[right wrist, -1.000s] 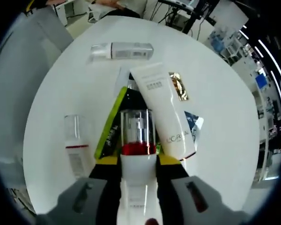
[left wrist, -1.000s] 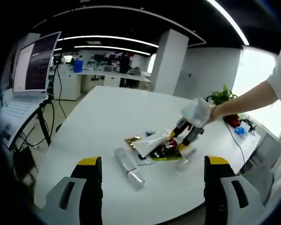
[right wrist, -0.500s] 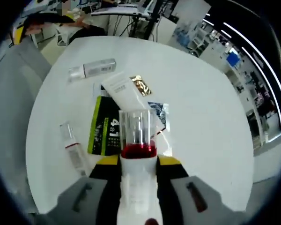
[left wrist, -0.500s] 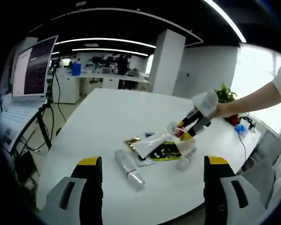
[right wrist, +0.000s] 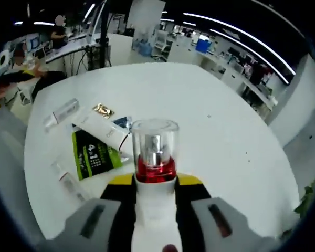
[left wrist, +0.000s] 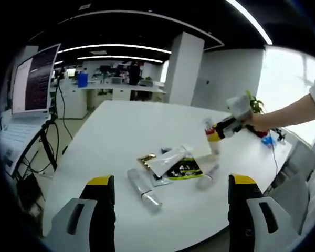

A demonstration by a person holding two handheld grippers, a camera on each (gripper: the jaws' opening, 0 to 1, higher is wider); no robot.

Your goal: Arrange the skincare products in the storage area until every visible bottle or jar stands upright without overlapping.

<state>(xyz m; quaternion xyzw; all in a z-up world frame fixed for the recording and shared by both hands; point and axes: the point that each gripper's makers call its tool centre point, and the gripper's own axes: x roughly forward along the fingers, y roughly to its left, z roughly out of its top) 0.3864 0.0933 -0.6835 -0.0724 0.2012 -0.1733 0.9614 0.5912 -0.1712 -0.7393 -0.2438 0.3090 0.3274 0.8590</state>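
A pump bottle (right wrist: 155,152) with a clear cap, red collar and white body is held in my right gripper (right wrist: 155,181), shut on its body. In the left gripper view that gripper (left wrist: 224,129) hangs above the table (left wrist: 110,131) in a person's hand, the bottle (left wrist: 209,126) near upright. Below lies a pile: a white tube (left wrist: 170,160) across a green-black sachet (left wrist: 184,169), a gold packet (left wrist: 147,157), a clear bottle (left wrist: 144,189) on its side, and a second lying bottle (left wrist: 207,179). My left gripper (left wrist: 172,184) stands open at the near edge, well short of the pile.
A monitor (left wrist: 34,79) on a stand with cables and a laptop (left wrist: 13,131) stand left of the table. A plant (left wrist: 251,106) and small red and blue items (left wrist: 265,137) sit at the far right, with a chair (left wrist: 299,168) beyond. Bare tabletop (right wrist: 199,121) stretches past the pile.
The right gripper has lifted the pump bottle off the pile, carried it up and to the right, and tipped it towards upright. The left gripper has stayed put and open.
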